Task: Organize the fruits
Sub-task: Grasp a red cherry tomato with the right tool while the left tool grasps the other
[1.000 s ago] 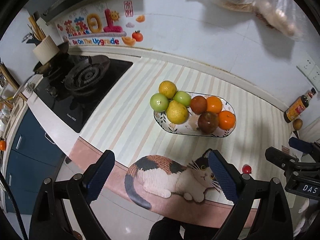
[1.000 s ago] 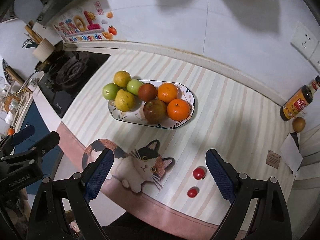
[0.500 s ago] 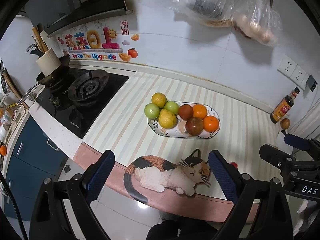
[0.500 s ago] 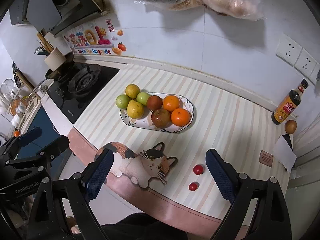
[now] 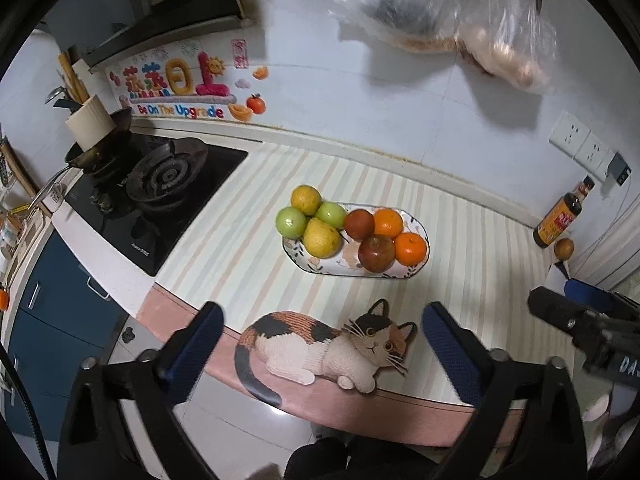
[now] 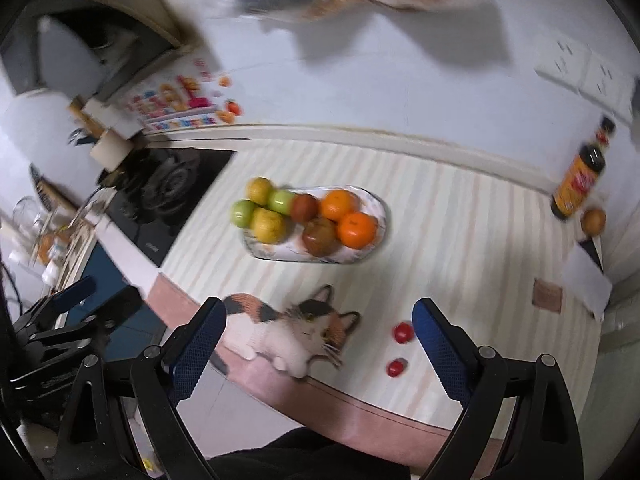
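Eight fruits (image 5: 348,232) crowd oval plate (image 5: 404,274): green, yellow, orange, dark red.

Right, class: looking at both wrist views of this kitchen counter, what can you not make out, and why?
- Bottle label: right wrist view, motion blur.
- Hanging plastic bags: contents unclear in the left wrist view, clouded plastic.
- Two small red fruits: too small to identify; missing from the left wrist view.
- Plate pattern: mostly covered by fruit.

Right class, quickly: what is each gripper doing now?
Left gripper: opening, nothing between its fingers.
Right gripper: open, holding nothing.
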